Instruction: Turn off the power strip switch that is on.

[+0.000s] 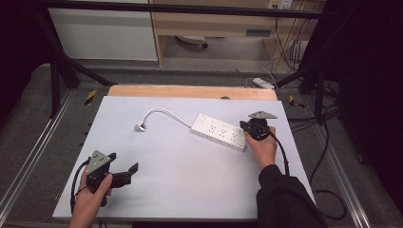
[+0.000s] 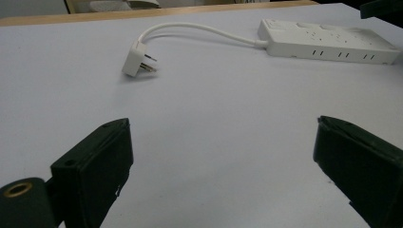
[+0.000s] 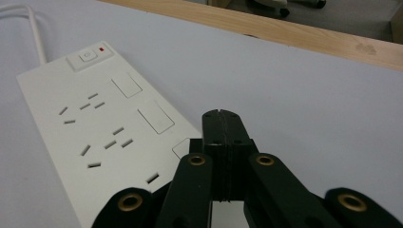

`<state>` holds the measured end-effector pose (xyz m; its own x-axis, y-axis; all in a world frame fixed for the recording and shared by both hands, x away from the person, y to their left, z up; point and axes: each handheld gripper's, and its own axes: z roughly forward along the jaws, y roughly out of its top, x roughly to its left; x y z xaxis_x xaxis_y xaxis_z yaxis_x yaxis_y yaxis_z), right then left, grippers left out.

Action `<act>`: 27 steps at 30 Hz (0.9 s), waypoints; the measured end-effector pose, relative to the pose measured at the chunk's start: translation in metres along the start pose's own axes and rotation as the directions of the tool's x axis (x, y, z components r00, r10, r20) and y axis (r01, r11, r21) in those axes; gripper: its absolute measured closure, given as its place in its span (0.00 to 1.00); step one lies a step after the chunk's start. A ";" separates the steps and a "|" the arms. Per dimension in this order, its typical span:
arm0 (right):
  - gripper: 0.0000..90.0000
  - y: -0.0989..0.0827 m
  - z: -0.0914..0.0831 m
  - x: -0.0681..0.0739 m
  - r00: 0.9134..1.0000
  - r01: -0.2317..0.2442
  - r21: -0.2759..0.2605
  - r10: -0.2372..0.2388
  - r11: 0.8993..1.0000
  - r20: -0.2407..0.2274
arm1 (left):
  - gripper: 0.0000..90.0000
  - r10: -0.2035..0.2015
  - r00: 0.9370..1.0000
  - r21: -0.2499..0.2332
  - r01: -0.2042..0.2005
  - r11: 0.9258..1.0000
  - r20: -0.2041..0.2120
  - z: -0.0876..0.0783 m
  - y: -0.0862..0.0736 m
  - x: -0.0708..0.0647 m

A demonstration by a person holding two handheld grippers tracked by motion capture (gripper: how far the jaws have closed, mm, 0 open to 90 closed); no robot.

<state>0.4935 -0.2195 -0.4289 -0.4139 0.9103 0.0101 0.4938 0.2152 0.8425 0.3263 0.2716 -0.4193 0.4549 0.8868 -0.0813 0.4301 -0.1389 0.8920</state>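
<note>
White power strip [image 1: 219, 131] with switch and red lamp at one end, flat on grey table [image 1: 180, 180], right of centre; cord curving to plug [image 1: 139, 127]. Right gripper [image 3: 221, 118] above strip's near end, jaws together, contact unclear. Left gripper [image 1: 124, 172] jaws apart, empty. Strip's near end hidden.

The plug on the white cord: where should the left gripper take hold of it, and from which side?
Grip the plug across its flat white body, behind the prongs. It lies flat on the table, prongs toward the left gripper, so probably best to come from above, with the open jaws clear of prongs and cord.
</note>
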 end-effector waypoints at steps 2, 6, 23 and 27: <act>1.00 -0.001 0.000 -0.001 1.000 -0.004 0.004 0.004 1.000 0.003 | 0.07 0.000 1.000 0.001 0.000 1.000 -0.001 0.000 0.000 0.000; 1.00 -0.003 -0.001 -0.004 1.000 -0.013 0.003 0.013 1.000 0.005 | 0.07 -0.002 1.000 0.000 0.002 1.000 -0.004 0.000 0.000 0.000; 1.00 -0.006 0.002 -0.002 1.000 -0.017 0.009 0.017 1.000 0.004 | 0.07 -0.002 1.000 0.001 0.002 1.000 -0.002 0.000 0.000 0.000; 1.00 -0.006 0.003 -0.002 1.000 -0.015 0.011 0.015 1.000 0.001 | 0.07 -0.001 1.000 0.001 0.001 1.000 -0.002 0.000 0.000 0.000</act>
<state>0.4936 -0.2217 -0.4360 -0.4055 0.9138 0.0220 0.5082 0.2054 0.8364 0.3263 0.2721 -0.4193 0.4526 0.8880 -0.0813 0.4317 -0.1384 0.8913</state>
